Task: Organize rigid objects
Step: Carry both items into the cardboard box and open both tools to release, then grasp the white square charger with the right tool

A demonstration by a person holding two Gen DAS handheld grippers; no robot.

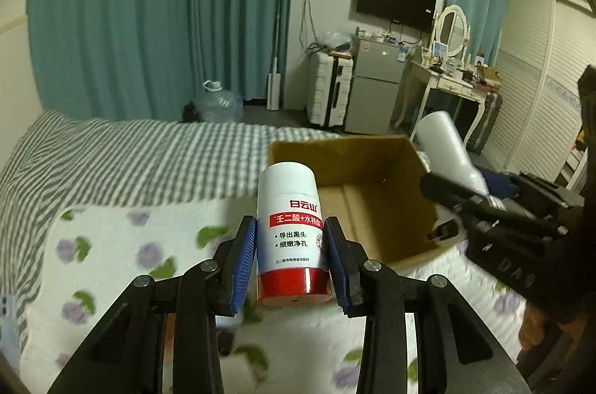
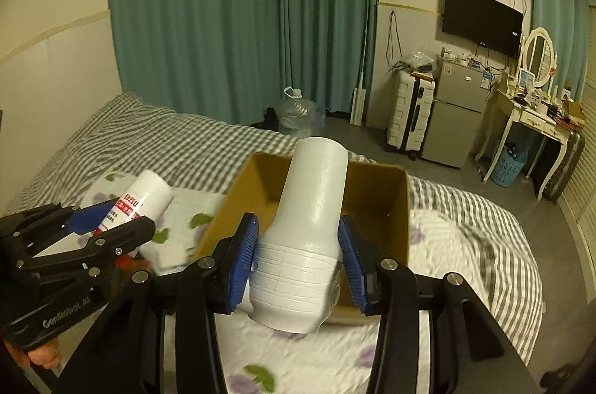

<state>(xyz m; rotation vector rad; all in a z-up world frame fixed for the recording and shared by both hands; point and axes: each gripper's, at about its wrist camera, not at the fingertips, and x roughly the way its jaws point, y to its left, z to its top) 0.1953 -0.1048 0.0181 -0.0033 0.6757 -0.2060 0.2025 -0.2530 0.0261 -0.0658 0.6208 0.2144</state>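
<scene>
My left gripper (image 1: 290,241) is shut on a white bottle with a red label and red base (image 1: 290,226), held above the floral blanket, just left of an open cardboard box (image 1: 372,170). My right gripper (image 2: 298,245) is shut on a plain white bottle (image 2: 309,219), held over the near edge of the same box (image 2: 395,207). The right gripper with its white bottle (image 1: 450,148) shows at the right of the left wrist view. The left gripper and its red-labelled bottle (image 2: 145,196) show at the left of the right wrist view. What the box holds is hidden.
The box sits on a bed with a white floral blanket (image 1: 130,252) and a grey checked sheet (image 1: 130,152). Beyond the bed stand a water jug (image 2: 298,114), a white suitcase (image 2: 409,111), a small fridge (image 2: 454,111) and a dressing table (image 2: 532,118).
</scene>
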